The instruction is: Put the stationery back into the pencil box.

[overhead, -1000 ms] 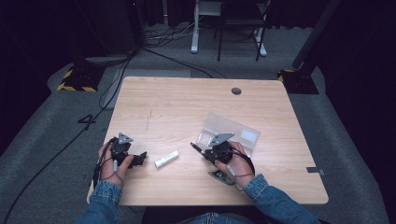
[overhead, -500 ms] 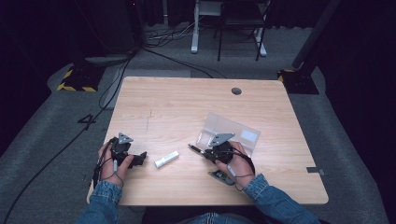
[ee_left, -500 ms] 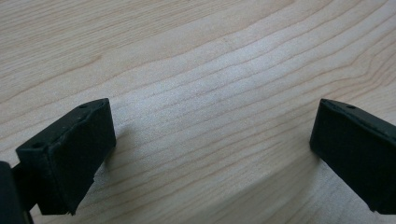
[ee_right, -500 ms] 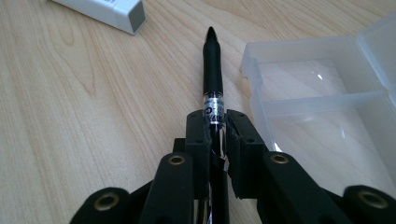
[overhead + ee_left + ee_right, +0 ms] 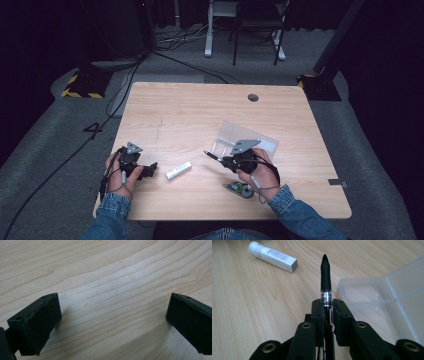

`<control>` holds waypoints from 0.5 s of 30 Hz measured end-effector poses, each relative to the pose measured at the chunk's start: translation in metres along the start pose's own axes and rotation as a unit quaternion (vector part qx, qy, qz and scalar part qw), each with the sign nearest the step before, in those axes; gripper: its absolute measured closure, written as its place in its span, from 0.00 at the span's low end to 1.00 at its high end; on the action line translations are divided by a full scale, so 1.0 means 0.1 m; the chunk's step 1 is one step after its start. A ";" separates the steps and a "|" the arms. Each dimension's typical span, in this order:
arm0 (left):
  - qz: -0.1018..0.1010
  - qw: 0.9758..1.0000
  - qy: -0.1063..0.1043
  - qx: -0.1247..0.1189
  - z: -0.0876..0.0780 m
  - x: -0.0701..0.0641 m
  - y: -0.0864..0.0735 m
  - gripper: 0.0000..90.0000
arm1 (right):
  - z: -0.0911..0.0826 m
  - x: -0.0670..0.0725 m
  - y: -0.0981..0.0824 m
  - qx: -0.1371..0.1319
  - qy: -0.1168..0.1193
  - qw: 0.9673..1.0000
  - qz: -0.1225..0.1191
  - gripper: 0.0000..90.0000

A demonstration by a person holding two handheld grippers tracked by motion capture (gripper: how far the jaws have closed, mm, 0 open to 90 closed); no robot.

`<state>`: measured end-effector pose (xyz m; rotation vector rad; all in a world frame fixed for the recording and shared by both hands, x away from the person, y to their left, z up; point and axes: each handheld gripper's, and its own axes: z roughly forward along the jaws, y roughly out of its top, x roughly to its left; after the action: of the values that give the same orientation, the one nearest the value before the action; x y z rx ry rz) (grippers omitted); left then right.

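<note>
- Near the worktop's front edge, right of its middle, a slim black pen with a silver band (image 5: 325, 277) is clamped between the fingers (image 5: 318, 312) of the right gripper (image 5: 220, 158), its tip sticking out ahead, clear of the wood.
- Just beside it, toward the right edge, lies an open clear plastic case with shallow compartments (image 5: 387, 297); the pen seems bound for it or fresh out of it.
- My reading: the carrying step is in hand. Next, the pen must be swung over a compartment, laid level, and only then released.
- A white printed tube with a flat end (image 5: 178, 170) lies loose toward the front-left.
- Left gripper (image 5: 150, 168) sits by the front-left corner, fingers (image 5: 35, 325) spread wide over bare light wooden worktop (image 5: 112, 277), holding nothing.
- A small green and grey gadget (image 5: 240, 189) lies under the right hand, at the front edge.
</note>
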<state>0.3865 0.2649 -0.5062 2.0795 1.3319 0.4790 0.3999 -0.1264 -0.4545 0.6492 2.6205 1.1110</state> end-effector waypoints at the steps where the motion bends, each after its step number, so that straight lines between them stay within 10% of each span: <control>1: 0.000 1.000 0.001 0.000 0.00 0.00 0.00 0.00 | -0.03 0.00 0.01 -0.001 0.000 1.000 0.000 0.89; 15: 0.003 1.000 -0.002 0.001 0.02 0.00 0.03 0.00 | -0.33 -0.08 0.03 -0.020 -0.003 1.000 -0.001 0.89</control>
<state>0.3899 0.2633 -0.5061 2.0855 1.3242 0.4751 0.3963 -0.1486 -0.4293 0.6408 2.5859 1.1563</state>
